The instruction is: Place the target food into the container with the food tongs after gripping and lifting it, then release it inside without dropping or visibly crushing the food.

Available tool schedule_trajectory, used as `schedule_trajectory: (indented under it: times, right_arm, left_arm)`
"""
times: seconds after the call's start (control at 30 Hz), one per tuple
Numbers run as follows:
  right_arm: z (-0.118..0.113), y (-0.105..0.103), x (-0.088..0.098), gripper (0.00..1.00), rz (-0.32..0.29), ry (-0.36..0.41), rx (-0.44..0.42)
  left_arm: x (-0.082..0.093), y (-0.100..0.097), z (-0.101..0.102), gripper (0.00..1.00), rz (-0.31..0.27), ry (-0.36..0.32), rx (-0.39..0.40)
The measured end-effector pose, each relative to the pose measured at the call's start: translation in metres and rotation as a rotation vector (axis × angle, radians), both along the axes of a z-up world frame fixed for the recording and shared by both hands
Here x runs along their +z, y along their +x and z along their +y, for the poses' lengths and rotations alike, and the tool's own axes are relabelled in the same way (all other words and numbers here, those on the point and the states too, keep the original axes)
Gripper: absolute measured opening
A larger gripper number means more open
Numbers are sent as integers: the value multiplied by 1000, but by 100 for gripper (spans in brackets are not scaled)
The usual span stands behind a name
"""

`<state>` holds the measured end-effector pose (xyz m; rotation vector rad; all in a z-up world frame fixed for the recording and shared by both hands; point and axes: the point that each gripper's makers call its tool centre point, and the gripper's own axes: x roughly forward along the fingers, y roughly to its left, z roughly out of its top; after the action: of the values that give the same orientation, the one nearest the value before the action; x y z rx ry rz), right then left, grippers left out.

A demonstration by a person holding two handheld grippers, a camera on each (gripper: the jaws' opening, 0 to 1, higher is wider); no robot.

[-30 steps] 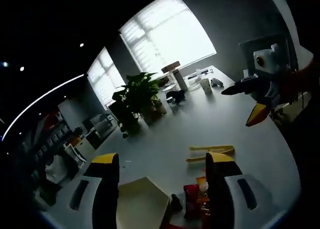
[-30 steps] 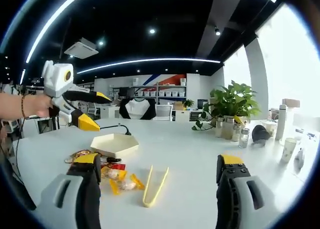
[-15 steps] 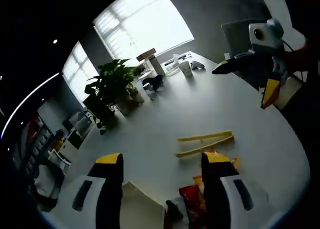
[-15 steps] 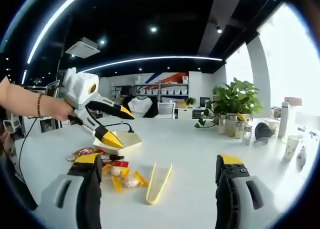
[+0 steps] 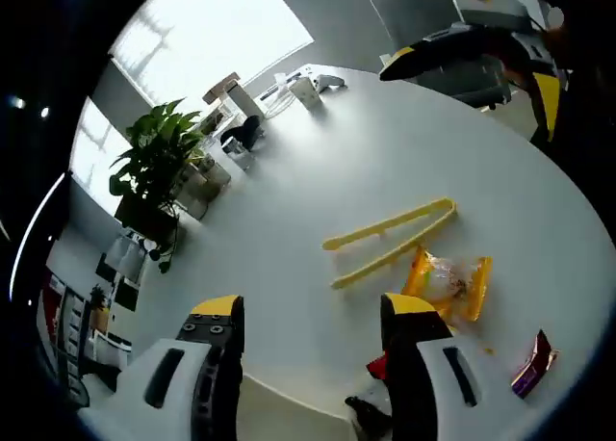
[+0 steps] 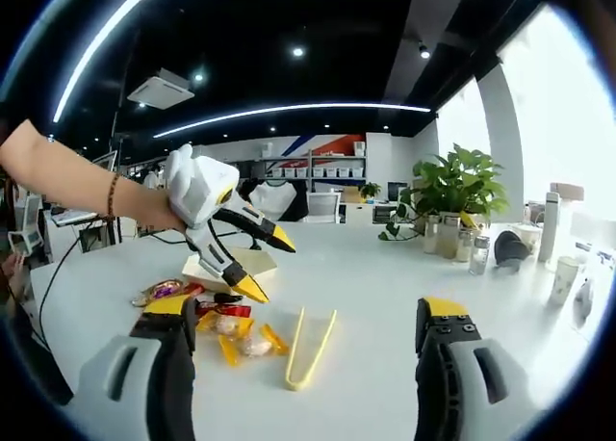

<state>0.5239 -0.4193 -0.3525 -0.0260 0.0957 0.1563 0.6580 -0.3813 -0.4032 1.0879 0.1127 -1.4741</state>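
Cream tray (image 6: pixel 231 263) sits behind the wrapped snacks (image 6: pixel 236 337), its contents hidden; yellow tongs (image 6: pixel 310 349) lie beside them. Left gripper (image 6: pixel 266 264) and right gripper (image 6: pixel 303 330) both hang spread, empty.

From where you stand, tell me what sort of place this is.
Probably an open-plan office: a long white table, storage shelves along the back wall, office chairs and a potted plant by the window.

Matt white table (image 5: pixel 318 171), plastic tongs (image 5: pixel 390 241) (yellow), glossy wrappers (image 5: pixel 449 282)
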Motion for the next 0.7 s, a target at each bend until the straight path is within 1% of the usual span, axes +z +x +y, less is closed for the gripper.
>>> schedule_trajectory:
  times: [0.07,0.13,0.2,0.23,0.3,0.4,0.43,0.5,0.53,0.57,0.6,0.63,0.7]
  right_arm:
    - [-1,0,-1,96,1,-1,-2]
    - [-4,-1,-1,96,2,3,-8]
    - [-5,-1,-3,96,3,6,-10]
    - [-5,-2,-4,96,7,7,-11]
    - [-6,-2,-5,96,12,5,-11]
    - [-7,-3,-5,96,11,4,-13]
    - [-7,-3,-4,96,10,5,-14]
    - [-8,-3,-4,96,9,7,-14]
    - [-8,-3,-5,96,11,5,-14]
    - [-8,-3,-5,96,12,5,-14]
    - [-7,-2,-6,96,14,8,-13]
    - [-7,-2,-7,96,16,10,-14]
    - [-8,-2,-9,96,23,10,-15]
  left_arm:
    - [-2,1,-3,57,8,15,-14]
    - [-5,0,-8,55,4,36,-63]
    - [-9,1,-12,53,7,54,-77]
    - [-13,2,-13,52,-4,91,-98]
    - [-18,3,-16,49,-44,129,-142]
    - [-27,2,-18,45,-47,184,-179]
    - [-28,1,-18,44,-45,186,-184]
    - [-31,-4,-22,41,-43,203,-227]
    - [-33,-4,-23,41,-51,219,-247]
    - [-35,-3,-24,41,-51,231,-249]
    - [-38,-2,-23,39,-56,257,-257]
    - [-40,-1,-23,38,-65,266,-261]
    - [-42,-2,-26,34,-57,273,-275]
